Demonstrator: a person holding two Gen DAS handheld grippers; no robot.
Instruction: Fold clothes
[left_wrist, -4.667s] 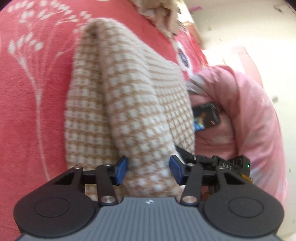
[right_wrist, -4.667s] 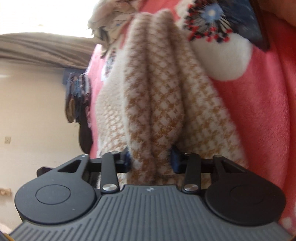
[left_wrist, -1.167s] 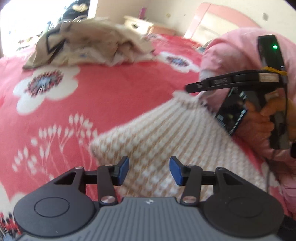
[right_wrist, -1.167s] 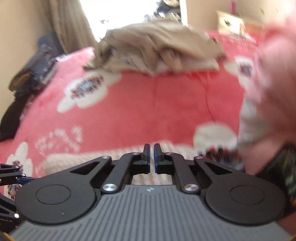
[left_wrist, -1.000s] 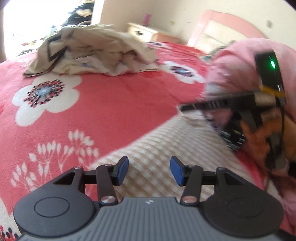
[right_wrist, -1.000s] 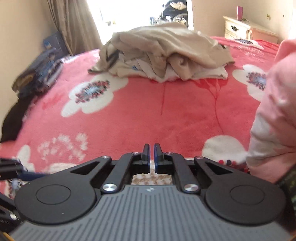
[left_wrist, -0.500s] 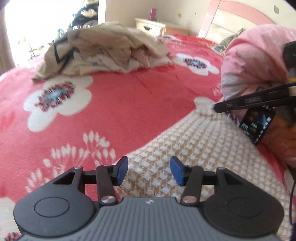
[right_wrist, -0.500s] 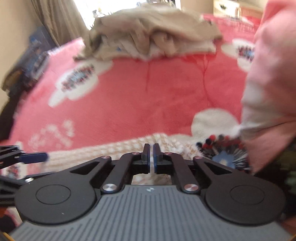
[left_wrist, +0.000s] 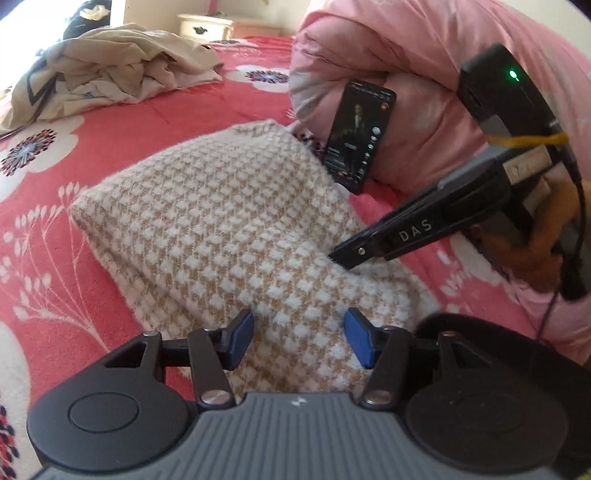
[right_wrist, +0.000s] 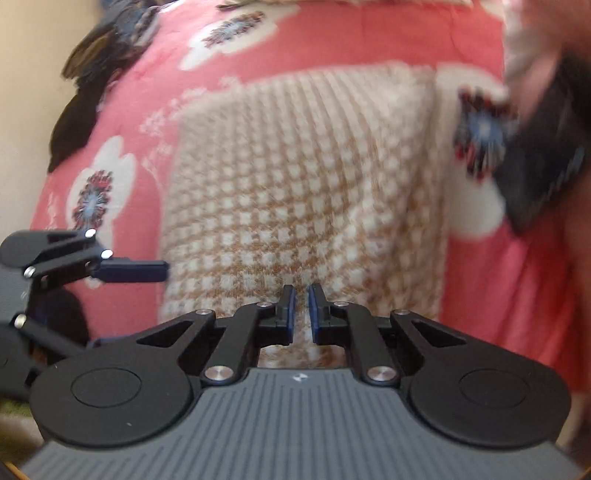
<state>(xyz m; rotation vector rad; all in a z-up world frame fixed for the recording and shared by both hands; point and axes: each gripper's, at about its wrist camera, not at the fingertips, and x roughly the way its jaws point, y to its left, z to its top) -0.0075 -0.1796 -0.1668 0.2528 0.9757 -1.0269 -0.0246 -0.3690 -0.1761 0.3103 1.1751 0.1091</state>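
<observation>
1. Knitted wool in tan and white check is what we are inspecting first: the folded sweater (left_wrist: 236, 221) is lying flat on the bed directly beneath both tools, its near hem just ahead of the left gripper (left_wrist: 299, 341).
2. We are finding the left gripper with its jaws opening and the blue pads clear of the knit; nothing is being held between them.
3. We are seeing the right gripper (right_wrist: 300, 314) with its pads nearly together and empty, only a thin slit between them. In the left wrist view its closed tip (left_wrist: 345, 256) is resting on, or just above, the sweater's right side; we cannot tell which.
4. We are flagging a snag risk: the loose, fuzzy knit could be catching on that narrow tip, and a sideways pull would be dragging the top layer off and undoing the fold.
5. We are also flagging that a shallow pinch at the hem could be lifting one layer only.
6. We are noting a phone (left_wrist: 360, 136) leaning against the pink quilt (left_wrist: 417, 66) just beside the sweater's far corner; a sweep could be toppling it.
7. We are recording the surface as a soft red floral blanket (left_wrist: 155, 122), which is giving under pressure.
8. Further off, we are seeing a heap of unfolded beige clothes (left_wrist: 107, 79), a pale bedside cabinet (left_wrist: 205, 27) and a bright window behind.
</observation>
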